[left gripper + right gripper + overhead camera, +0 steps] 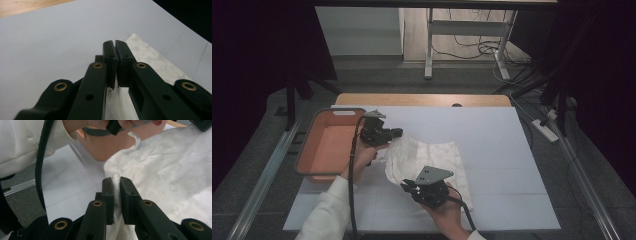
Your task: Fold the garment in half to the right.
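Label: a small white tag (136,140) is sewn at the edge of the white cloth (427,157); its print cannot be read.
Right gripper (117,185): jaws nearly closed, a fold of the cloth pinched between them.
Left gripper (115,51): jaws pressed together; any cloth between them cannot be told.
Cloth: spread mid-table on the white mat (502,150), beside the orange bin (329,145).

I work in a lab-like recording room: black curtains (257,45) at both sides, floor cables (472,47) top centre, power strip (546,130) right.
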Demonstrator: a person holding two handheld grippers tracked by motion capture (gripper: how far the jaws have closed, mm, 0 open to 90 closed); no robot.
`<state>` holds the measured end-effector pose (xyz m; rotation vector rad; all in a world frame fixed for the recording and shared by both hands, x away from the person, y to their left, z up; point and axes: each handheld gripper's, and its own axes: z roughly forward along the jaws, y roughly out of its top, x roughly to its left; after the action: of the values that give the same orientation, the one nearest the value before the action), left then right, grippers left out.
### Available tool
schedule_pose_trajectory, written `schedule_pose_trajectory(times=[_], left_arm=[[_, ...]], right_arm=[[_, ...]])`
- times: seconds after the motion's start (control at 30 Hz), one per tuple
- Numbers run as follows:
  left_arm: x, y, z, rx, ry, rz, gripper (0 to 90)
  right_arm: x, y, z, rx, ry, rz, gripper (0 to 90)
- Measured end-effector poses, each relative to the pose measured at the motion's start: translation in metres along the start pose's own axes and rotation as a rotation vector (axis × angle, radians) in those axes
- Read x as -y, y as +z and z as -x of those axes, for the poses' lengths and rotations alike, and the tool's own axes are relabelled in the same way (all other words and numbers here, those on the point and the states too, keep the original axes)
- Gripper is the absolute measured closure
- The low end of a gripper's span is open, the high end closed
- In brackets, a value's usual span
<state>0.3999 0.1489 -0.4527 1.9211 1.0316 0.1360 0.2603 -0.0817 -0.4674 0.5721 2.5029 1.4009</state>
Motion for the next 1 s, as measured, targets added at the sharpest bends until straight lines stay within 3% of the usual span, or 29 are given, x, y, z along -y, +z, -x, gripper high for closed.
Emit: schedule_pose_trajectory(times=[0.5, 1.0], left_arm=[[-0.004, 0.027, 0.017, 0.015, 0.038, -0.007, 86.1], [-0.004, 0.036, 0.023, 0.016, 0.05, -0.009, 86.2]], right_arm=[[0.023, -0.028, 0.014, 0.061, 0.053, -0.017, 82.3], [0.034, -0.033, 0.024, 0.079, 0.094, -0.034, 82.3]])
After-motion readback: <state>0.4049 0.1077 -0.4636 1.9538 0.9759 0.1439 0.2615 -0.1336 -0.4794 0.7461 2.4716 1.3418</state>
